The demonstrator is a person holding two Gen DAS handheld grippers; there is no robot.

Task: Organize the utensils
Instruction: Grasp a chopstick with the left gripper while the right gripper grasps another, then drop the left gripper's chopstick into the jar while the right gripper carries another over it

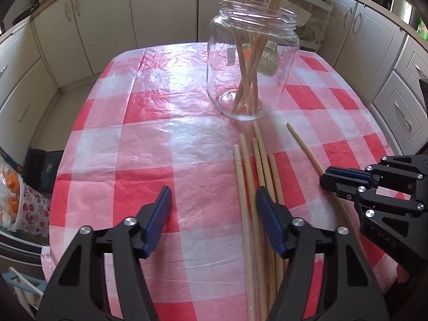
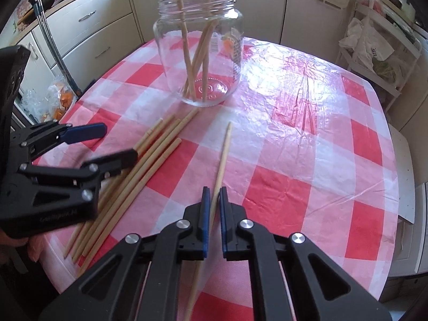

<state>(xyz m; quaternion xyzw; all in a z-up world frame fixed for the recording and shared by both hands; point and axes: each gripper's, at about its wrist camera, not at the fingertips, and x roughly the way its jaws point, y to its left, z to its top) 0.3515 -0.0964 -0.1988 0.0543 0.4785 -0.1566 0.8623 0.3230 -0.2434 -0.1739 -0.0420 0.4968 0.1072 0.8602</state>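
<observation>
A clear glass jar (image 1: 227, 61) (image 2: 171, 53) stands upright on the checked tablecloth with several wooden chopsticks (image 1: 244, 80) (image 2: 187, 53) leaning inside it. Several loose chopsticks (image 1: 246, 165) (image 2: 160, 149) lie side by side in front of the jar. My left gripper (image 1: 212, 195) (image 2: 117, 143) stands open over the left side of this bundle; its right finger covers part of the sticks, and only cloth shows between the pads. A single chopstick (image 1: 302, 147) (image 2: 223, 155) lies apart to the right. My right gripper (image 2: 214, 190) (image 1: 325, 178) is shut on it near its middle.
The table (image 1: 149, 139) (image 2: 307, 139) is oval, with its edges close on every side. Cream cabinets ring the room. A bag of orange items (image 1: 10, 192) (image 2: 61, 99) sits low at the left. A white rack (image 2: 379, 53) stands at the far right.
</observation>
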